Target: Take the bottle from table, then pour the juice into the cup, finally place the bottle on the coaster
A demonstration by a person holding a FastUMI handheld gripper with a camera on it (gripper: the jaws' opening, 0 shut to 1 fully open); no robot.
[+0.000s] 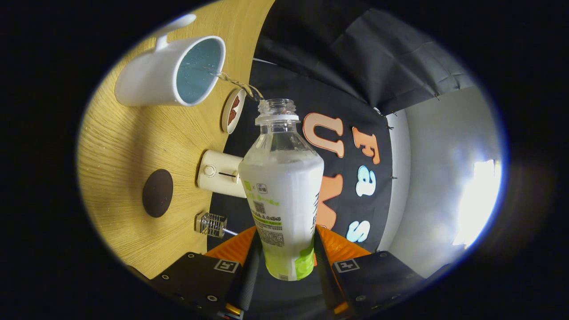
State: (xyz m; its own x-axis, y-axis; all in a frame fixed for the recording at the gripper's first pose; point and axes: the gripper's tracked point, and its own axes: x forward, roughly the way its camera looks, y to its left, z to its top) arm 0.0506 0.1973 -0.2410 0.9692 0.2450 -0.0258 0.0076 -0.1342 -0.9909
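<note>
Clear bottle (282,191) is sitting clamped between both fingers of the hand-held gripper (284,262), long axis pointing up-frame, mouth streaming juice into the white cup (171,73) upper left; dark coaster (157,193) is lying lower left.

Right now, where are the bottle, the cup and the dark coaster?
bottle (284,195): gripper view, on its label, held between the fingers.
cup (146,82): gripper view, on its white outer wall.
coaster (157,193): gripper view, on the middle of its dark top.

Bottle (282,191) mouth just beside cup (171,73)
</note>
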